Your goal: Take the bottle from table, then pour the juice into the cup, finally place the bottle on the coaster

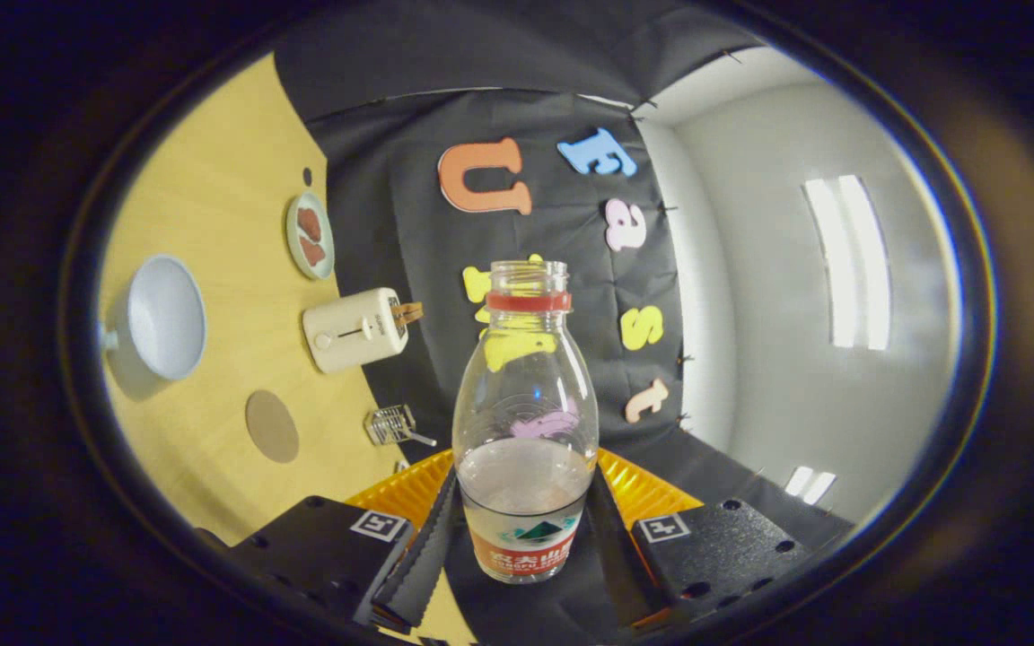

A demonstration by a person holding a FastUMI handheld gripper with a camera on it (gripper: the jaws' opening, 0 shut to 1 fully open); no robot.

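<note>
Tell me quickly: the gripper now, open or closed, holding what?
Gripper: closed on the bottle, both fingers pressing its lower body.

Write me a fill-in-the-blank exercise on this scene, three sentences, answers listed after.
1. The hand-held gripper is shut on the clear plastic bottle, whose neck ring is ____ in colour.
2. The bottle has no ____ on its mouth.
3. On the yellow wooden table, the round brown coaster lies between the pale blue cup and the small ____ basket.

Missing words: red; cap; wire
</note>
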